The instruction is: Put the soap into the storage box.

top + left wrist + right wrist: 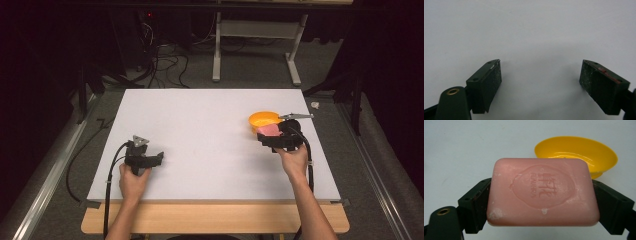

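Observation:
A pink bar of soap (pixel 541 192) with an embossed stamp is clamped flat between the jaws of my right gripper (pixel 541 202), which is shut on its two short ends. Just beyond it stands an empty yellow bowl (pixel 579 152). From the high view, the soap (pixel 269 130) is held at the near edge of the yellow bowl (pixel 262 118), at the right of the white table, with the right gripper (pixel 272 136) behind it. My left gripper (pixel 159 158) rests low at the front left of the table, open, its pads (pixel 492 80) wide apart over bare white surface.
The white tabletop (pixel 200 130) has a wooden strip (pixel 215 220) along its near edge. Cables (pixel 107 185) trail from both grippers off the front. Behind the table are a white stand frame (pixel 255 45) and loose cables on the grey floor.

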A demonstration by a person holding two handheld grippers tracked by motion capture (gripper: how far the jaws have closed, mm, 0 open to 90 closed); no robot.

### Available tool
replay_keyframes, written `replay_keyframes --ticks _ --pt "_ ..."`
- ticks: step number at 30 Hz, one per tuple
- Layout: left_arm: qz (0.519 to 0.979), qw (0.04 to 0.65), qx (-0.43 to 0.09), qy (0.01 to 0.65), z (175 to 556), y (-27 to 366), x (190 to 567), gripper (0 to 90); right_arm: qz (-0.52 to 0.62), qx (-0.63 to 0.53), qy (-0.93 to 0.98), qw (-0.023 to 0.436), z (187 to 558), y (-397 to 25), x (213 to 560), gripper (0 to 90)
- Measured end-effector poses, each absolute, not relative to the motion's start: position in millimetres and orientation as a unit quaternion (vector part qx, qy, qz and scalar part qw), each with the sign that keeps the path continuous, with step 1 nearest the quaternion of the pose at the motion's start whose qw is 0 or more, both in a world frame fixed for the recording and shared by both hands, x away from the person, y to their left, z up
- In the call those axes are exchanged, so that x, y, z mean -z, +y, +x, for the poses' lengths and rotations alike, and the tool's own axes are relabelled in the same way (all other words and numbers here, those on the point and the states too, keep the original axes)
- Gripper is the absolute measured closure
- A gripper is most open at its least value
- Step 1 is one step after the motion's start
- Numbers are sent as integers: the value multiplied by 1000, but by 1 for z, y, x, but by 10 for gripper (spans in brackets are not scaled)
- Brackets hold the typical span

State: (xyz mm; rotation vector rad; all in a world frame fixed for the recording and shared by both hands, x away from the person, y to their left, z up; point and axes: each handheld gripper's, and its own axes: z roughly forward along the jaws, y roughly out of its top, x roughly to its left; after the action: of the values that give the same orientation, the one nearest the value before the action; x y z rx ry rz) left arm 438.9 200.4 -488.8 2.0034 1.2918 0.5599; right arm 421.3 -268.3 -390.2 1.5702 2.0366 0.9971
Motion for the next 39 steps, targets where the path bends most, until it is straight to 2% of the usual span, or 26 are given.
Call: replay_keyframes --ticks 39 --pt "770 339 -215 496 439 201 489 181 585 -327 719 186 463 -269 381 134"
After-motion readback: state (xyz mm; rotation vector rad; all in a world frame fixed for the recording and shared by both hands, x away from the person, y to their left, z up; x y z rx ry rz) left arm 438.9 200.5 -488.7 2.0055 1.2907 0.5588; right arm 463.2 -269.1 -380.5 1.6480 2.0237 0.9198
